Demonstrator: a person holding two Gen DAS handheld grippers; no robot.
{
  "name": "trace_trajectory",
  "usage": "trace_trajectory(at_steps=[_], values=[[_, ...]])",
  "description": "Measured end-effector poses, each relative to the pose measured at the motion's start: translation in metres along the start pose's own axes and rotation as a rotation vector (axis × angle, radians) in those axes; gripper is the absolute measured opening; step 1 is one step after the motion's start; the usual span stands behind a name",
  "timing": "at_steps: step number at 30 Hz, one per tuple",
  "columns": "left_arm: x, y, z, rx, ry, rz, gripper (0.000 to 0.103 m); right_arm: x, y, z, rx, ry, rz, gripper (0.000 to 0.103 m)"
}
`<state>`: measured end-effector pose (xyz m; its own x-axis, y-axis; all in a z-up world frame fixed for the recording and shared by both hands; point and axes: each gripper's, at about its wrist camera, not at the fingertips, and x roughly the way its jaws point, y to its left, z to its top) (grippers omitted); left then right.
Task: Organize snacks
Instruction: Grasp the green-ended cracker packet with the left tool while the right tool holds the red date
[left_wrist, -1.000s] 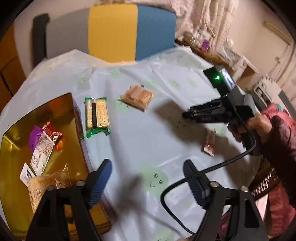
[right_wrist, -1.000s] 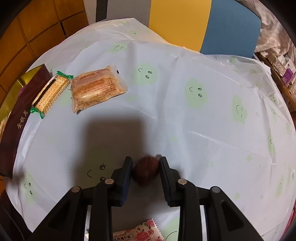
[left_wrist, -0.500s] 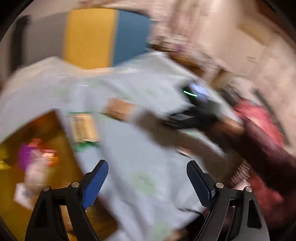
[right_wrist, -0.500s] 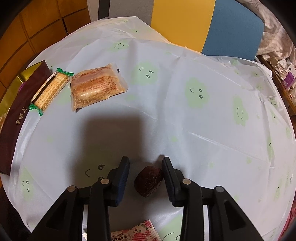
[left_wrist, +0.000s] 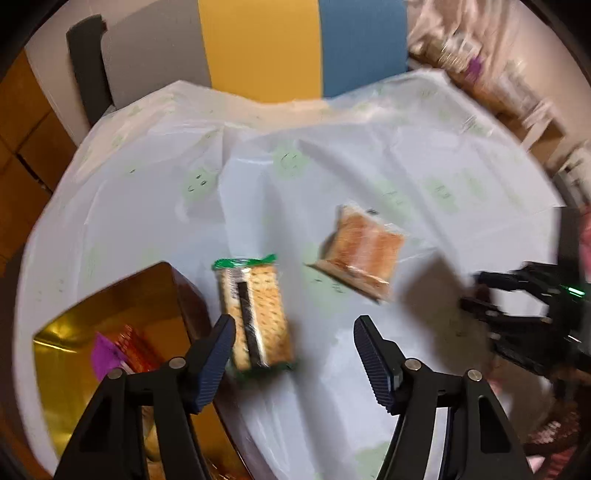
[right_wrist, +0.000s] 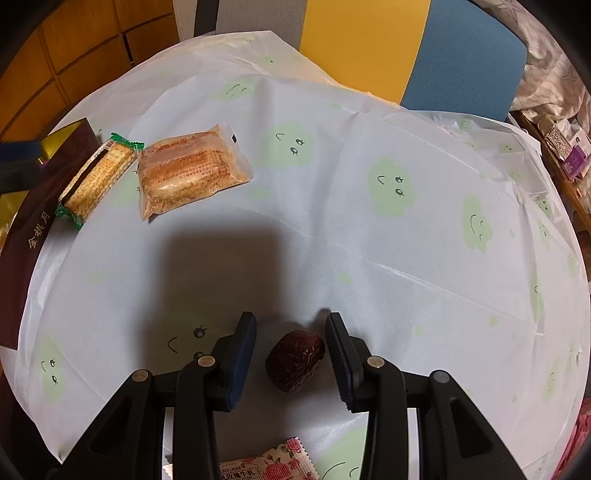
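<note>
Pale plastic sheeting printed with green smiley clouds covers the counter (right_wrist: 332, 229), with a grey, yellow and blue chair back (right_wrist: 369, 44) behind it. Leftmost, beside the left finger of the left tongs (left_wrist: 293, 354), sits a gold-lined box (left_wrist: 122, 306) with dark maroon sides; inside it lie a purple wrapper and a red one, other contents too blurred to name. The left tongs are closing with nothing pressed between their pads; a green-ended cracker pack (left_wrist: 255, 314) lies on the sheeting just ahead of the left finger, close to the box wall. Further ahead and right of these tongs lies a clear-wrapped golden pastry (left_wrist: 364, 254). At the right edge of that view the other tool shows as a dark, blurred shape.

Seen from the right tongs (right_wrist: 290, 349), cracker pack and pastry lie far ahead to the left, next to the box. These tongs stand narrowly parted around a dark wrinkled date (right_wrist: 294, 360) resting on the sheeting, closer to the right pad, with a clear gap at the left one. Below, nearer the handle, a pink rose-printed candy packet (right_wrist: 266, 465) lies flat
</note>
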<state>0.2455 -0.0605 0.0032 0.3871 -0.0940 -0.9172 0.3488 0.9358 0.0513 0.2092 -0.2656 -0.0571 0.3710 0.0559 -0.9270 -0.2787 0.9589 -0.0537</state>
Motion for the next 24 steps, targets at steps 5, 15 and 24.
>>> trace_trajectory(at_steps=[5, 15, 24], values=[[0.032, 0.007, 0.015, -0.017, 0.096, 0.072, 0.062, 0.000, 0.000, 0.001, 0.002, 0.005, -0.001, 0.039], [0.076, 0.009, 0.016, 0.016, 0.164, 0.139, 0.056, 0.002, 0.000, 0.002, 0.004, 0.012, -0.002, 0.040], [0.065, 0.003, -0.005, 0.022, 0.116, 0.133, 0.048, 0.002, 0.000, 0.001, 0.004, 0.012, 0.006, 0.040]])
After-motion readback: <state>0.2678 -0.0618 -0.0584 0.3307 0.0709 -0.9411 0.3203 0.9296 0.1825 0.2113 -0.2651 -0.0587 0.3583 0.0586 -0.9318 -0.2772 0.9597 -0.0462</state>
